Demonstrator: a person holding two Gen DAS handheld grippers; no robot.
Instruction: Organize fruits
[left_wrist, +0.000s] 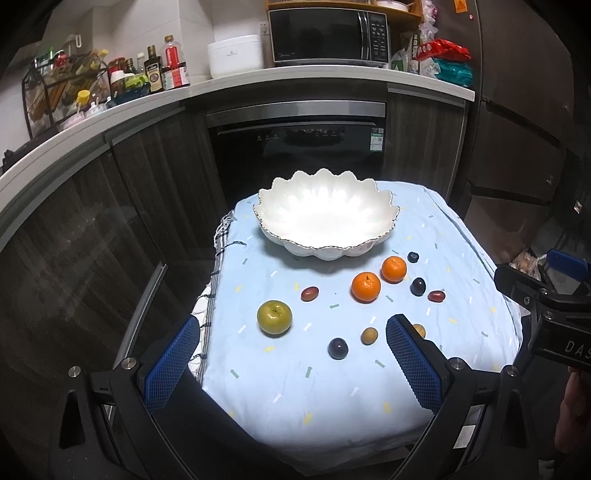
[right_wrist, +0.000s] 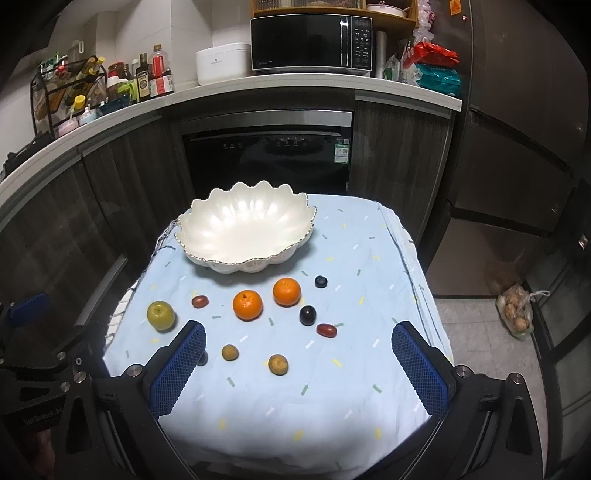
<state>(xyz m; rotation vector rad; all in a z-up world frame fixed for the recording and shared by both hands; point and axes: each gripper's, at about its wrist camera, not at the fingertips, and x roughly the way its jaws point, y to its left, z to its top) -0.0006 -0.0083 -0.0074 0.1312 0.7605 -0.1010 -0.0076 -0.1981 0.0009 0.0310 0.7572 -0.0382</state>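
An empty white scalloped bowl (left_wrist: 364, 199) (right_wrist: 207, 214) stands at the back of a small table with a light blue cloth (left_wrist: 295, 398) (right_wrist: 295, 406). In front of it lie a green apple (left_wrist: 274, 317) (right_wrist: 160, 315), two oranges (left_wrist: 365, 287) (right_wrist: 247, 305), dark plums (left_wrist: 338, 348) (right_wrist: 307, 315), red dates (left_wrist: 309, 293) (right_wrist: 326, 330), a blueberry (left_wrist: 413, 257) (right_wrist: 321, 281) and small brown longans (left_wrist: 369, 335) (right_wrist: 278, 364). My left gripper (left_wrist: 295, 332) is open and empty above the near fruits. My right gripper (right_wrist: 299, 336) is open and empty, also above the near side.
A kitchen counter (right_wrist: 258, 81) with a microwave (right_wrist: 310, 42), a rice cooker, bottles and snack bags runs behind the table, over a dark dishwasher (right_wrist: 266, 162). A bag of produce (right_wrist: 517, 312) lies on the floor at the right. The right gripper's body shows in the left wrist view (left_wrist: 546, 310).
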